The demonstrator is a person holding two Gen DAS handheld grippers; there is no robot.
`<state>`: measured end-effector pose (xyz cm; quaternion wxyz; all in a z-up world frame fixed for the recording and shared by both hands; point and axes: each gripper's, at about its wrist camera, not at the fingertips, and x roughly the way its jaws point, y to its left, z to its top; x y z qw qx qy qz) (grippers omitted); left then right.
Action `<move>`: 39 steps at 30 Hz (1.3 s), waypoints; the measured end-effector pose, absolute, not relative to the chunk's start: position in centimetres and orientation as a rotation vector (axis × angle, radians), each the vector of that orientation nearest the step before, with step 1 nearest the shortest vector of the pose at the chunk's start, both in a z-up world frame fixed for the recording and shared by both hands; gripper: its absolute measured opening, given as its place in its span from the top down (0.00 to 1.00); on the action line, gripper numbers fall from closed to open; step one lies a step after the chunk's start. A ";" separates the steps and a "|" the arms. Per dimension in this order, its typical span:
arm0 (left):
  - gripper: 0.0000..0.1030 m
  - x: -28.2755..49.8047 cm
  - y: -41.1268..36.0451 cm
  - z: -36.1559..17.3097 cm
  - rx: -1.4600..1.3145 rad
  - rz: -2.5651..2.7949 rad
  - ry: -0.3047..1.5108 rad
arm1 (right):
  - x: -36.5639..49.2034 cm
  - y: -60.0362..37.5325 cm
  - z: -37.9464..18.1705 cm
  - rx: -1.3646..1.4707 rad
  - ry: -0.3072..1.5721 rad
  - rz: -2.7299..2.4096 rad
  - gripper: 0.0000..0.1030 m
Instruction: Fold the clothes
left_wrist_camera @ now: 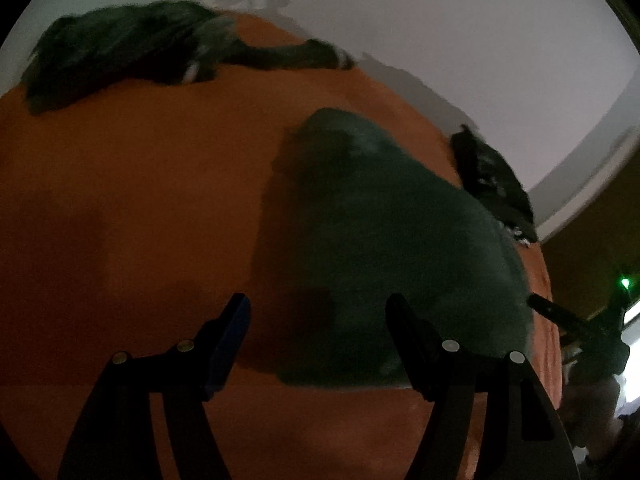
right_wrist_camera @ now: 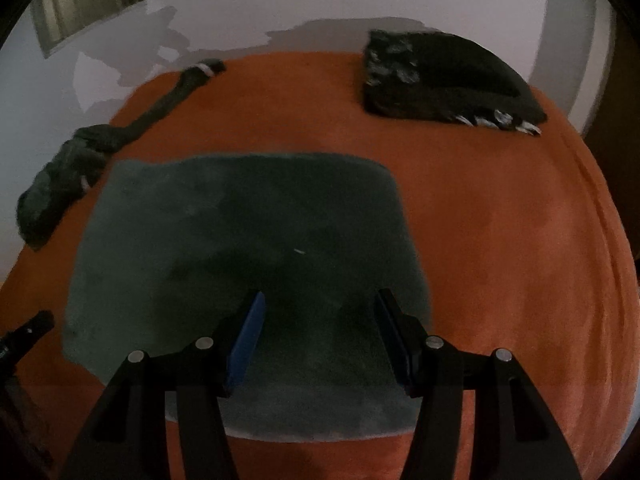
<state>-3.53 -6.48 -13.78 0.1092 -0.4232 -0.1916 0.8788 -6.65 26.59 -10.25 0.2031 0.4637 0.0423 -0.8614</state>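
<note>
Green garment [right_wrist_camera: 240,248] lies flat mid-bed on orange bedspread [right_wrist_camera: 500,240], looks folded into neat rectangle. Dark folded stack [right_wrist_camera: 444,80] at far right corner, judged done. Crumpled dark piece [right_wrist_camera: 60,184] at far left edge, sleeve trailing, judged left to fold. Right gripper [right_wrist_camera: 320,336] over green garment's near edge, jaws apart, empty. Left gripper [left_wrist_camera: 320,336] beside its left edge, jaws wide, empty. Bare bedspread left and right; wall close behind.

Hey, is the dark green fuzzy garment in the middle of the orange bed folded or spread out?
Folded: the dark green fuzzy garment lies as a compact, neat rectangle with no sleeves showing.
</note>
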 end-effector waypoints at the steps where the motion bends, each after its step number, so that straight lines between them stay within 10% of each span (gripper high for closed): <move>1: 0.31 -3.3 -5.6 -13.2 -1.209 2.587 -0.538 | -6.5 26.0 -10.3 1.293 0.116 -2.383 0.46; 39: 0.31 -4.4 -6.6 -15.2 -1.321 2.603 -0.485 | -8.1 28.2 -12.8 1.415 0.097 -2.438 0.46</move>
